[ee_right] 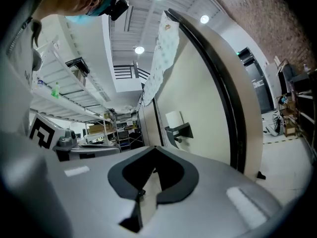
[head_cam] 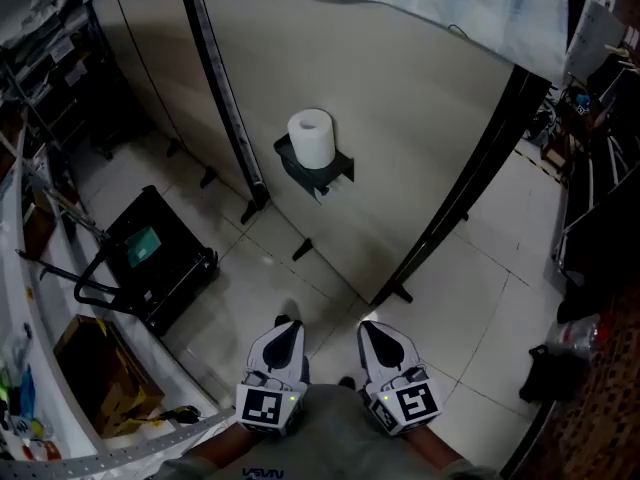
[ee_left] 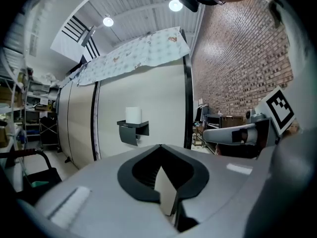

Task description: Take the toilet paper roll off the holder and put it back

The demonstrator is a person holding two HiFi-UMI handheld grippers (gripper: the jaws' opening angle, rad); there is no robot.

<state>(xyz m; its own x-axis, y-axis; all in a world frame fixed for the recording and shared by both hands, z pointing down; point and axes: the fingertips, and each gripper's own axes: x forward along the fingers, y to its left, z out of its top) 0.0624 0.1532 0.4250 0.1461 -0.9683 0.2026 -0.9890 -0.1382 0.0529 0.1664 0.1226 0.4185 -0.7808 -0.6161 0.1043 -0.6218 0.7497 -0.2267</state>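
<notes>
A white toilet paper roll (head_cam: pixel 311 136) stands upright on a dark holder (head_cam: pixel 316 172) fixed to a beige partition wall (head_cam: pixel 400 108). The roll (ee_left: pixel 133 114) and holder (ee_left: pixel 131 130) show far ahead in the left gripper view; the right gripper view has the roll (ee_right: pixel 174 119) and holder (ee_right: pixel 179 132) too. My left gripper (head_cam: pixel 287 332) and right gripper (head_cam: pixel 377 336) are held side by side low in the head view, well short of the wall. Both are shut with nothing between their jaws. The left gripper (ee_left: pixel 161 148) and right gripper (ee_right: pixel 154 149) point toward the holder.
A black cart (head_cam: pixel 150 258) stands on the tiled floor at left, with a cardboard box (head_cam: pixel 105 373) and shelving (head_cam: pixel 20 298) beyond it. Black partition feet (head_cam: pixel 300 250) stick out along the wall's base. Dark equipment (head_cam: pixel 590 168) lines the right side. A brick wall (ee_left: pixel 237 58) rises at right.
</notes>
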